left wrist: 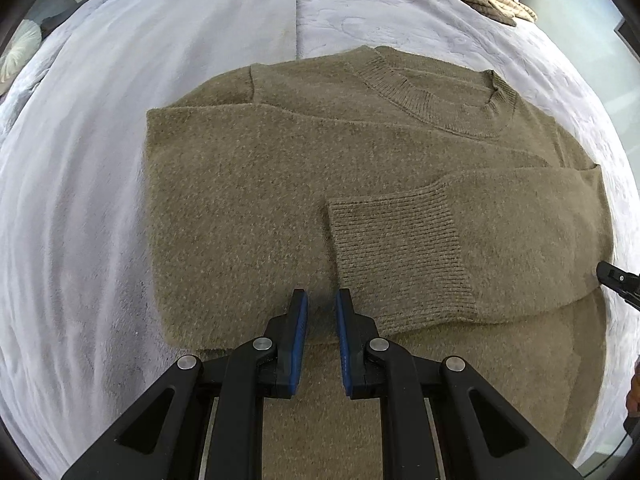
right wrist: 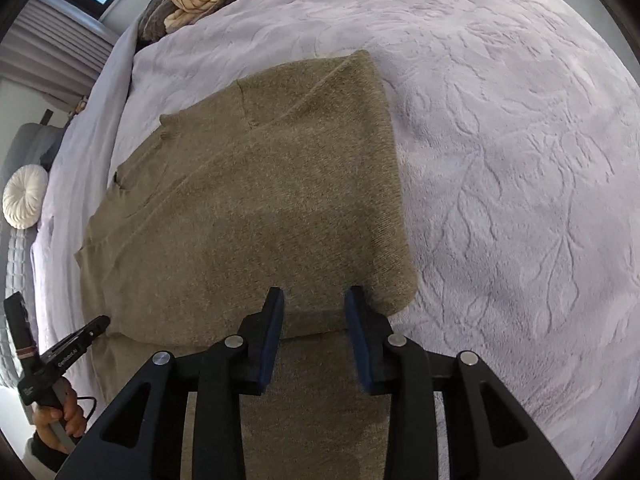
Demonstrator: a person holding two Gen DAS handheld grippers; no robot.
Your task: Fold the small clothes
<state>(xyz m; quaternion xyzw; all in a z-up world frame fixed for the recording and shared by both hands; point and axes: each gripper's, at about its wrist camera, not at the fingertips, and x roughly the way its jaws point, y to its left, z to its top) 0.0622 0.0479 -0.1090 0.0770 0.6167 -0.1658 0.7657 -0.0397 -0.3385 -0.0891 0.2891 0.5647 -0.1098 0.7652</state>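
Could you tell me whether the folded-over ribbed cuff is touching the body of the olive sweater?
Touching. In the left wrist view the ribbed cuff lies flat on the sweater, with no bedspread showing between them.

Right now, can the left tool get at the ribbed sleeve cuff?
Probably yes. The cuff lies flat on top of the sweater, just ahead and to the right of the left tool, with nothing over it. The jaws stand narrow and hold nothing.

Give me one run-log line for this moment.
sweater: sleeves folded in, on bed | left gripper: nearly shut, empty | right gripper: open, empty
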